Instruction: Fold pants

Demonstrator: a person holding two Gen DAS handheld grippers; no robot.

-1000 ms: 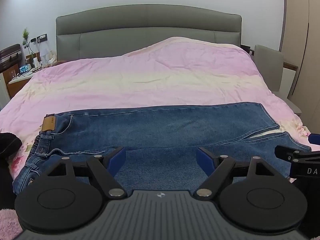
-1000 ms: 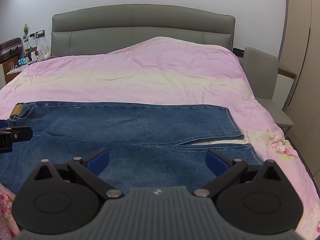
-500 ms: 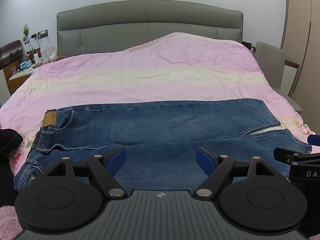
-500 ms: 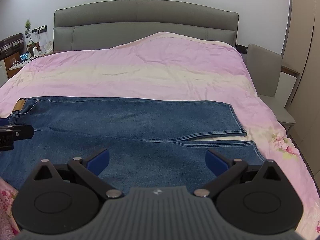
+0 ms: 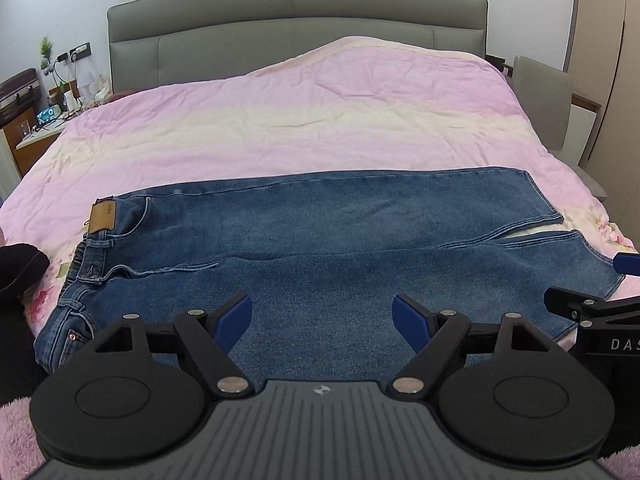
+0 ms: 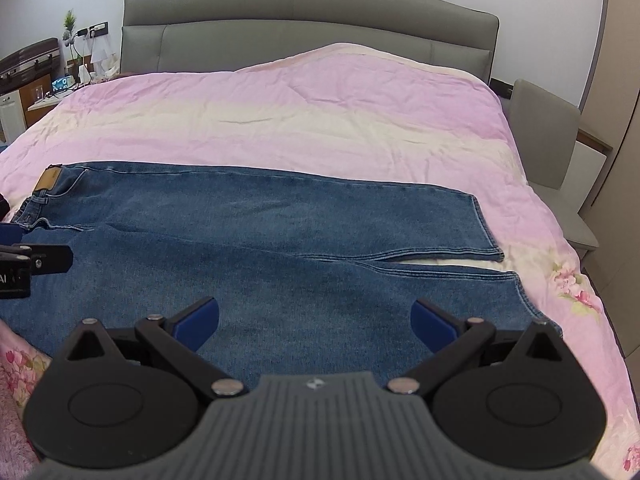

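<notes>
Jeans point(image 5: 320, 240) flat across duvet point(image 5: 304, 120), waistband at 9 o'clock, hems at 3. No fold made yet, all left. Left gripper point(image 5: 322, 314), right gripper point(image 6: 314, 320) both spread wide, empty, hovering over near leg.

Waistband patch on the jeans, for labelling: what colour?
Tan, like leather; the waistband patch shows best in the left wrist view.

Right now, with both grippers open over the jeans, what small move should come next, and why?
Probably lower both grippers to the jeans' near edge. The jeans lie flat across the pink duvet, waistband to the left, legs side by side. The left gripper and the right gripper hover open and empty, so pinching that edge could start folding the near leg over the far one.
</notes>
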